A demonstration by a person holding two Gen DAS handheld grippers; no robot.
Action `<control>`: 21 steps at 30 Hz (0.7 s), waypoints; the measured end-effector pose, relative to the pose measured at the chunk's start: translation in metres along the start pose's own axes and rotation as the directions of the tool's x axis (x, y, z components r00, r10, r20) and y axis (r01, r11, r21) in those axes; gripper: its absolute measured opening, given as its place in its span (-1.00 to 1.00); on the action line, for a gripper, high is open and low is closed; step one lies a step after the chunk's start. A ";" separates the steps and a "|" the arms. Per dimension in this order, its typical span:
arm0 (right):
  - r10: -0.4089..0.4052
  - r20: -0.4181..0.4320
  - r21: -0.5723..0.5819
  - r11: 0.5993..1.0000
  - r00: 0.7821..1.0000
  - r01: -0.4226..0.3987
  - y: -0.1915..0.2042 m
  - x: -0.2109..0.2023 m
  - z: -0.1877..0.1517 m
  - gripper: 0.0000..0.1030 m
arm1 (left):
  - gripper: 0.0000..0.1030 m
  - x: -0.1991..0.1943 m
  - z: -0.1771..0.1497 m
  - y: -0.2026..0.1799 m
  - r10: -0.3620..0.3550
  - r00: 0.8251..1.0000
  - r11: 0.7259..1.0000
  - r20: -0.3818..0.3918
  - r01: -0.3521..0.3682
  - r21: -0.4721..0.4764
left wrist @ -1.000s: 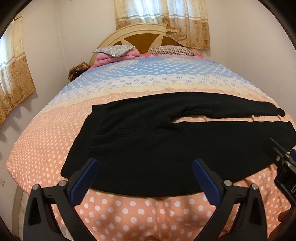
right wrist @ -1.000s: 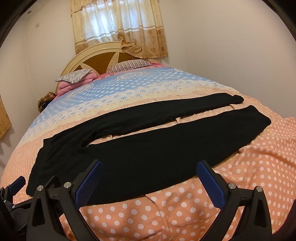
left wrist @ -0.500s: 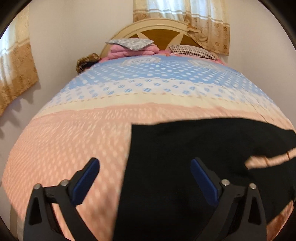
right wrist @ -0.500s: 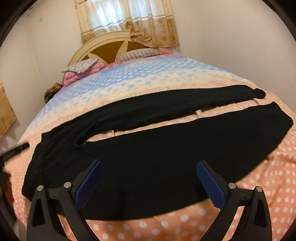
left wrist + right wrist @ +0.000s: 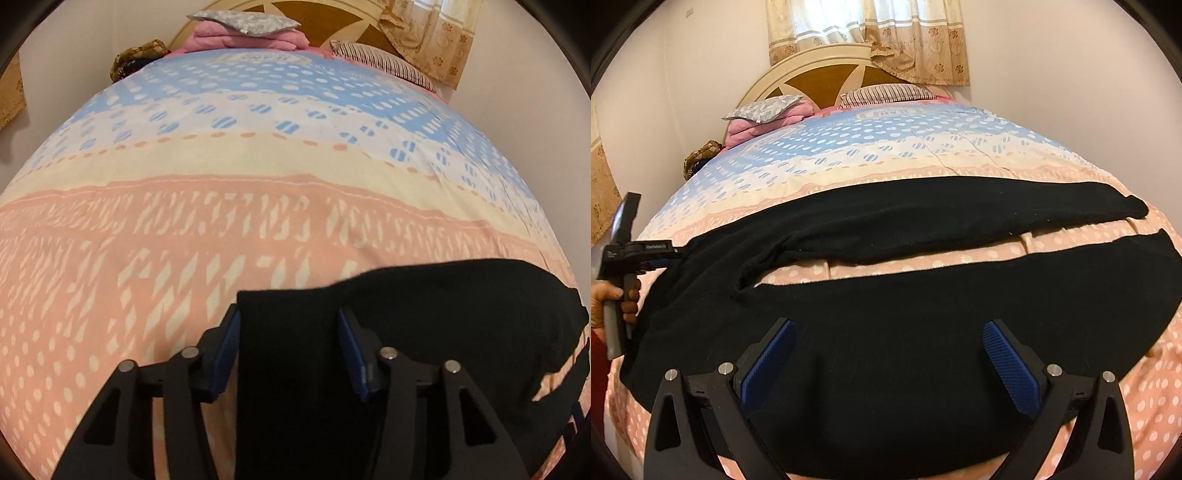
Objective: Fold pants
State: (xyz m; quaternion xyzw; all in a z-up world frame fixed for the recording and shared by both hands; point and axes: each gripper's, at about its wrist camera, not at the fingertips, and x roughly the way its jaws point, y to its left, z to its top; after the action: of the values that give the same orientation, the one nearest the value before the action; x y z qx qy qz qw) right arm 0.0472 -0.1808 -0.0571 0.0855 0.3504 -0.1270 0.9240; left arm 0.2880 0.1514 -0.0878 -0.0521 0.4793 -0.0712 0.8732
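Note:
Black pants (image 5: pixel 923 295) lie flat across the bed, waist at the left, both legs running right with a strip of bedspread between them. My left gripper (image 5: pixel 288 325) sits at the far corner of the waistband (image 5: pixel 280 306), its jaws narrowed with the black cloth between them. It also shows in the right wrist view (image 5: pixel 661 254), held by a hand at the pants' left edge. My right gripper (image 5: pixel 886 350) is open, low over the near leg, with nothing between its jaws.
The bedspread (image 5: pixel 258 184) is pink with white dots near me, cream and blue farther back. Pillows and folded pink bedding (image 5: pixel 764 118) lie by the headboard (image 5: pixel 820 77). Curtains (image 5: pixel 868 33) hang behind. White walls stand close on both sides.
My left gripper moved left and forward to the waistband's far corner, and its jaws narrowed around the cloth. My right gripper came lower and closer over the near leg, still open.

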 end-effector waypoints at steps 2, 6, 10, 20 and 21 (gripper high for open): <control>0.027 -0.016 -0.006 1.000 1.000 -0.027 -0.002 0.006 0.008 0.97 | -0.44 -0.003 -0.001 0.000 -0.020 1.000 1.000 0.015 0.020 0.017; 0.091 -0.023 -0.033 0.995 0.996 -0.092 -0.015 0.020 0.042 0.97 | -0.65 -0.013 -0.003 0.001 -0.061 0.997 0.998 0.040 0.061 0.005; 0.156 -0.065 -0.127 0.978 0.986 -0.163 -0.024 0.059 0.098 0.97 | -0.65 -0.033 -0.007 -0.007 -0.021 0.992 0.999 0.124 0.017 0.033; 0.083 -0.280 -0.476 0.853 0.956 -0.213 -0.007 0.212 0.172 0.52 | -0.63 -0.018 -0.001 0.003 -0.013 0.996 1.000 0.084 0.014 -0.004; 0.095 -0.287 -0.477 0.848 0.953 -0.229 -0.007 0.213 0.173 0.52 | -0.62 -0.016 0.000 0.003 -0.016 0.997 1.000 0.077 0.017 -0.009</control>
State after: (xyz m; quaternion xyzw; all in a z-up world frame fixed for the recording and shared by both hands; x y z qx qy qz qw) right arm 0.3076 -0.2671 -0.0724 -0.1146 0.4775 0.0602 0.8691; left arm 0.2798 0.1575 -0.0754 -0.0630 0.4453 -0.0741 0.8901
